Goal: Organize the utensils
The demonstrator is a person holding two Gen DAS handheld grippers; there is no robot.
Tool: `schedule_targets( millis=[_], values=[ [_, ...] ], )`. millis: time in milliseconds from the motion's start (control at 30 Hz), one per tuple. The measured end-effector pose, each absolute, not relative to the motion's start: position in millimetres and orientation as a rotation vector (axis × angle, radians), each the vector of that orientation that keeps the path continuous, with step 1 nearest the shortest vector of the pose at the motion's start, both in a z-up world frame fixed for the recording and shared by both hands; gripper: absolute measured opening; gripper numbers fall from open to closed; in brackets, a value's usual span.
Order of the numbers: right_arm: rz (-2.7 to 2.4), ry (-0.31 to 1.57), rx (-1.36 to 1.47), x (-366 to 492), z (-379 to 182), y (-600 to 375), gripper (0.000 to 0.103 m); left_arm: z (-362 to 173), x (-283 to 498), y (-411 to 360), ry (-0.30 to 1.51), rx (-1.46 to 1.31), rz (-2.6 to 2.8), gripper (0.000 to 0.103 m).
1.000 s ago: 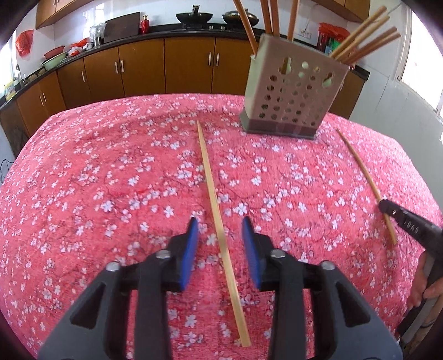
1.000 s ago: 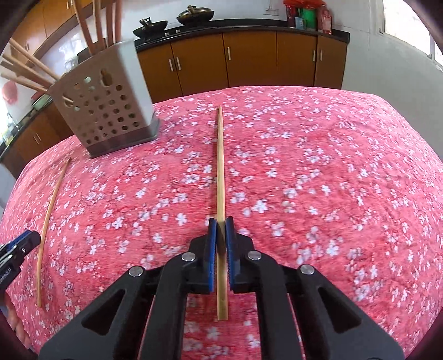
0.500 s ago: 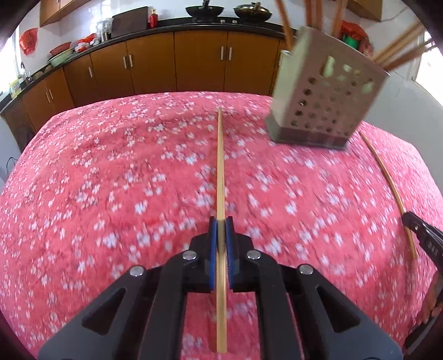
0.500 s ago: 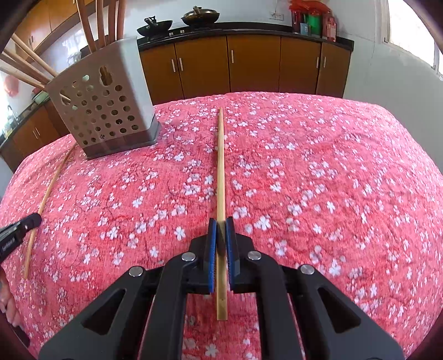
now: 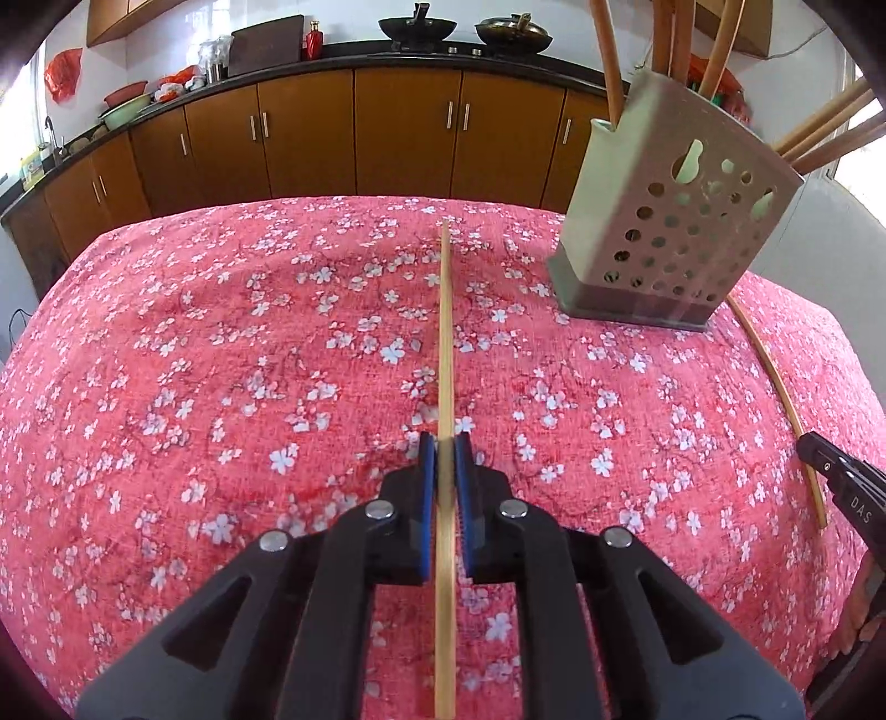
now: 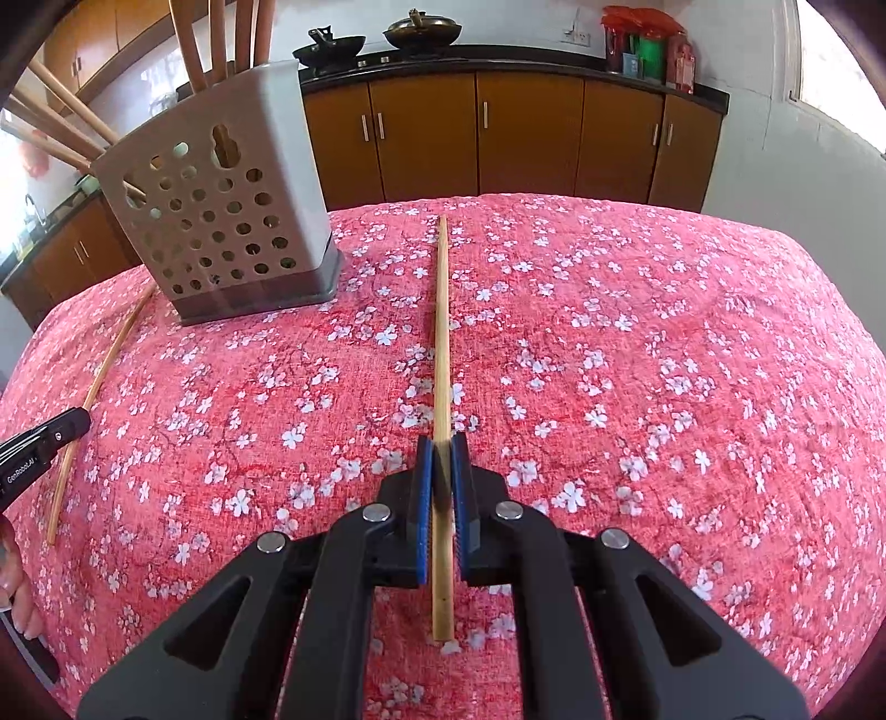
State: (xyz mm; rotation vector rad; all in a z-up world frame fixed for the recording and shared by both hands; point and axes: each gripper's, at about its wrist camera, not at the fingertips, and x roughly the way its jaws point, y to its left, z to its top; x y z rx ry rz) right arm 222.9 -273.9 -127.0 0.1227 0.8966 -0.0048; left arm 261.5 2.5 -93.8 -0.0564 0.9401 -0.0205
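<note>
Two black hand-held grippers with blue pads worked over a table draped in a red cloth printed with white blossoms [image 5: 221, 387], each clamped on a chopstick. In the left wrist view, the left gripper [image 5: 444, 487] had its jaws drawn in nearly all the way, the pads pressing both sides of a long pale bamboo chopstick [image 5: 446, 343] that ran straight ahead from between them, its near end jutting back past the pads. The right gripper [image 6: 441, 487], seen from its own camera, stood likewise closed tight on a second pale bamboo chopstick [image 6: 442, 332], gripped near its blunt end and pointing away across the cloth. Whether either stick was lifted clear of the cloth could not be told. A grey perforated plastic utensil holder [image 5: 664, 221] stood on the far part of the table between the two sticks, already bearing several brown wooden chopsticks [image 6: 210, 39] that leaned out of its top. Behind the table ran a row of brown wooden kitchen cabinets [image 5: 387, 144] under a dark counter, with two black woks [image 5: 418, 27] on the stove.
</note>
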Motion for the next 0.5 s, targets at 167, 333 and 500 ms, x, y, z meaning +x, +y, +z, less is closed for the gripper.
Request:
schedule_targets(
  millis=[167, 333, 500],
  values=[
    [-0.006, 0.896, 0.12, 223.6, -127.8, -273.0, 0.008, -95.2, 260.1, 7.6, 0.939, -0.07, -0.025, 0.011],
    [-0.007, 0.896, 0.119, 222.6, -127.5, -272.9, 0.008, -94.2, 258.7, 7.8, 0.939, -0.069, -0.024, 0.011],
    [-0.006, 0.896, 0.12, 222.5, -127.1, -273.0, 0.008, -94.1, 259.5, 6.4, 0.94, -0.069, -0.023, 0.011]
  ],
)
